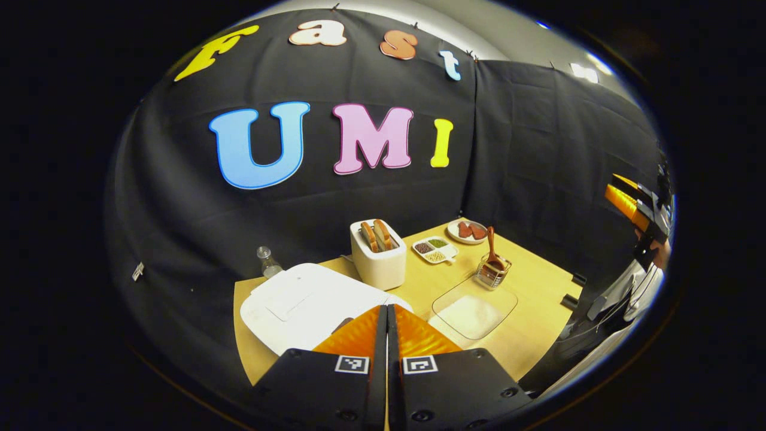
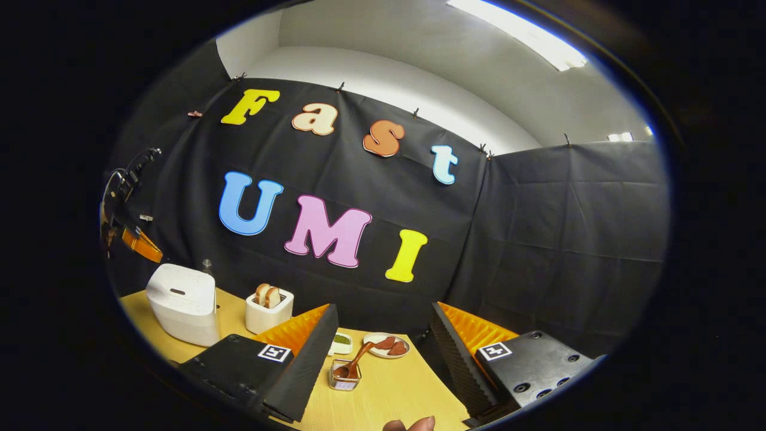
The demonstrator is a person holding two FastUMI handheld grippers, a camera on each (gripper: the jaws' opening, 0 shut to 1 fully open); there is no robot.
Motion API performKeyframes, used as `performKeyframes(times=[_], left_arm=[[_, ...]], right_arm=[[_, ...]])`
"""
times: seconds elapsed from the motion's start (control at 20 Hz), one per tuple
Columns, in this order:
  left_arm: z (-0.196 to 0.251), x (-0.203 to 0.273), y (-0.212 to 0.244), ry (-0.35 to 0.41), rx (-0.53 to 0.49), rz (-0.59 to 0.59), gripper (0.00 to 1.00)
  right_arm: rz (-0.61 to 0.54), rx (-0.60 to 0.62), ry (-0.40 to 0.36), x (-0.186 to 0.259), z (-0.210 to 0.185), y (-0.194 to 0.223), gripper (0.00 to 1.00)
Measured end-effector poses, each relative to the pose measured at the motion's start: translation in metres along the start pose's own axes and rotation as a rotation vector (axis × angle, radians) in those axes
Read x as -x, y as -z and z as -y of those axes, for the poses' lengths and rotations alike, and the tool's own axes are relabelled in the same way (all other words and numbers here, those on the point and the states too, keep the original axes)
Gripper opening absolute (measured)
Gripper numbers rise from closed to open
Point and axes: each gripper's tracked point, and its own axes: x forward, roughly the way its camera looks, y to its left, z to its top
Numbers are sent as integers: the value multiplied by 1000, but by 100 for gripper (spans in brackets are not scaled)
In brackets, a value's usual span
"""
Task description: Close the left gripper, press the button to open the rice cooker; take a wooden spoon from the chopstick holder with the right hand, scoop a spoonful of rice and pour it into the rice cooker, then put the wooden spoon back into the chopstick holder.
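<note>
The left gripper [image 1: 386, 311] has its jaws pressed together with nothing between them, and it hovers above the near edge of the white rice cooker [image 1: 302, 302], whose lid is down, so the step in hand looks to be pressing the button. To do it well, I would bring the closed tips straight down onto the button, which I cannot pick out for certain from the left gripper view, push firmly without sliding sideways, and leave room for the lid to swing up. The right gripper [image 2: 383, 335] has its jaws spread wide and empty, held above the near right part of the wooden table [image 2: 395, 389], with the chopstick holder [image 2: 344, 377] just ahead between its fingers. One wooden spoon [image 2: 353, 365] leans in that holder. Counting the rest: one toaster [image 1: 378, 254] holding two slices of bread, one divided dish [image 1: 435, 249] of grains, one plate [image 1: 467, 231] at the far side, one clear tray [image 1: 474, 311] of rice near the holder, and one small bottle [image 1: 267, 261] behind the cooker.
</note>
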Motion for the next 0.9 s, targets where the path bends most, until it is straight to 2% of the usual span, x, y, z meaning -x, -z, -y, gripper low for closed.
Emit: performKeyframes(times=[0.15, 0.3, 0.55, 0.9], left_arm=[[-20, -31, 20, 34, -8, -89, 7], [-34, -59, 44, 85, 27, -179, 7], [-55, -87, 69, 86, 31, -261, 7], [-60, -98, 91, 94, -38, -346, 7]], right_arm=[[-6, 11, 28, 1, 7, 2, 98], [-15, 24, 54, 3, 15, 3, 98], [-28, 39, 92, 9, 22, 10, 97], [-29, 52, 113, 8, 23, 11, 97]])
